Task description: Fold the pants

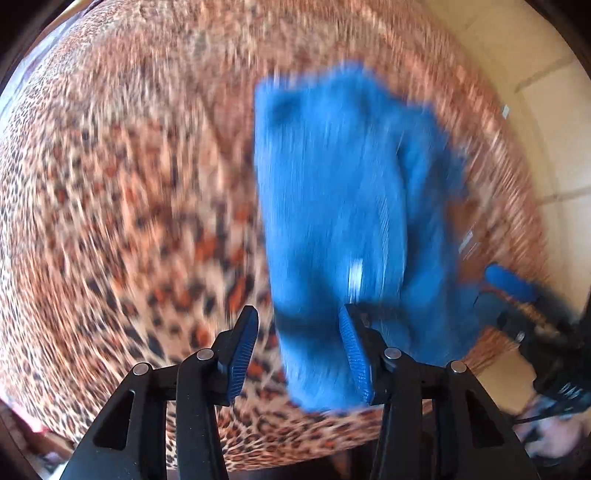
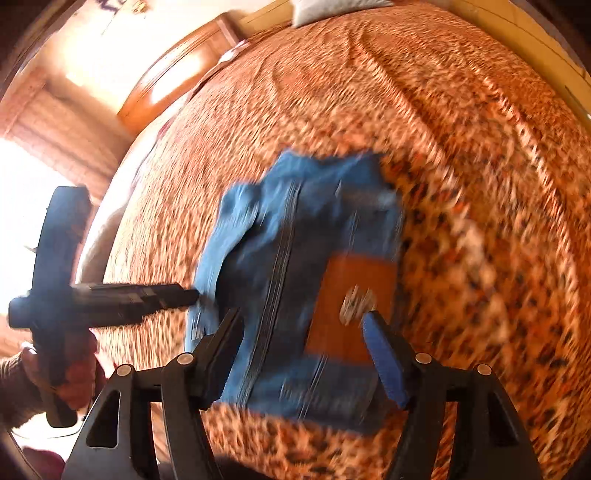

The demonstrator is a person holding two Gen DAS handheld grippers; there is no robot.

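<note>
- Blue pants [image 1: 332,206], folded into a bundle, lie on the leopard-print bed [image 1: 129,221].
- Left claw [image 1: 299,354] spread, gripping nothing.
- Right claw [image 2: 306,358] spread above the pants, gripping nothing.

A bed [image 2: 461,155] in a leopard-print cover, with blue pants on top

The leopard-print cover [image 1: 122,221] spreads over the whole bed and shows shallow creases toward the far end. A pair of blue pants [image 1: 332,206] lies directly on it, folded into a compact bundle near the close edge, with a brown patch [image 2: 351,306] facing up. At the head end a pale pillow [image 2: 332,9] rests on the cover. Both views are blurred.
</note>
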